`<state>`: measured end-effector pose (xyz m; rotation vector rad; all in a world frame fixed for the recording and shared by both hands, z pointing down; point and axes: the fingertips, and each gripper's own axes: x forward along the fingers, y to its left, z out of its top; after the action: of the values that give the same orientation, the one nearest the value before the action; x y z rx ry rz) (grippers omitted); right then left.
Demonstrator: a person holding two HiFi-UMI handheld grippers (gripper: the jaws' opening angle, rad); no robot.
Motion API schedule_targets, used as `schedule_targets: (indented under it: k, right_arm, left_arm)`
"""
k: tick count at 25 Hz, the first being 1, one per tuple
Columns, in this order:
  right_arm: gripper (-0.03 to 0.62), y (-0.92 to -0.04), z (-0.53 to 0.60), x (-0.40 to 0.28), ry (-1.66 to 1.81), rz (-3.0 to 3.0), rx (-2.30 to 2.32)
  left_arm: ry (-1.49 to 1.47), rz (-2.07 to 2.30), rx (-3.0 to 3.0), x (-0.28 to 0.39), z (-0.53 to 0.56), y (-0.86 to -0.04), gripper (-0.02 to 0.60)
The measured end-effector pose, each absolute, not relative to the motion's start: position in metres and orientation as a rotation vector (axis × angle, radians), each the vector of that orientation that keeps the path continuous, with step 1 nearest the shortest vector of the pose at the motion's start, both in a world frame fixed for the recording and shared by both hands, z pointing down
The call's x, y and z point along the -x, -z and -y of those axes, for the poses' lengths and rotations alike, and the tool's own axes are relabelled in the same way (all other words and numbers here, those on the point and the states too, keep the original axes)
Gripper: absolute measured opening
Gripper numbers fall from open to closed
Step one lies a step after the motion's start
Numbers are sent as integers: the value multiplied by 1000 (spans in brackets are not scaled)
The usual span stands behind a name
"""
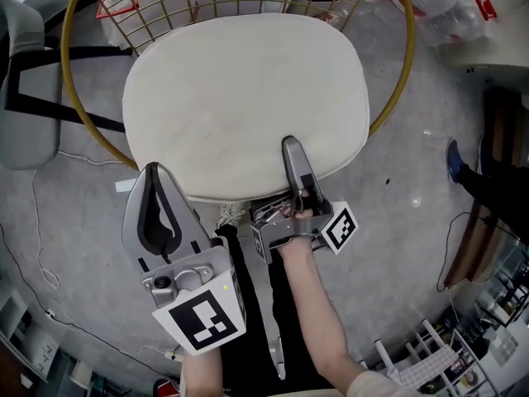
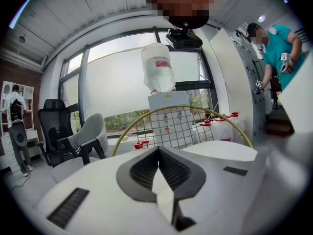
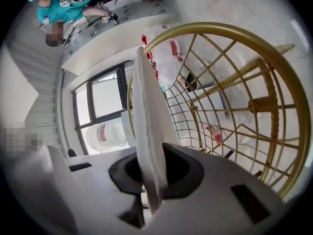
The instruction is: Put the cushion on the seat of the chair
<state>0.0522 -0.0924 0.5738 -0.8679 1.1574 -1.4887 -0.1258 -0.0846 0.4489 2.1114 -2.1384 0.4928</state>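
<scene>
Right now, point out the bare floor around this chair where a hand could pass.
Bare floor lies right of the gold frame, up to the shoe, and left, towards the grey chair, crossed by a cable. Crowded behind: plastic jugs.

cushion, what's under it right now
The chair's gold wire frame shows, ringing the cushion and rising behind it. The seat itself is covered by the cushion, so whether the cushion rests on it yet cannot be seen.
</scene>
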Motion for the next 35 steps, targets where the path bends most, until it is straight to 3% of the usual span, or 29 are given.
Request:
schedule_targets:
  k: [35]
  right_arm:
    - [52, -653, 79, -44, 1591, -1030, 1073]
  left_arm:
    - [-553, 2017, -2047, 122, 62, -495, 14]
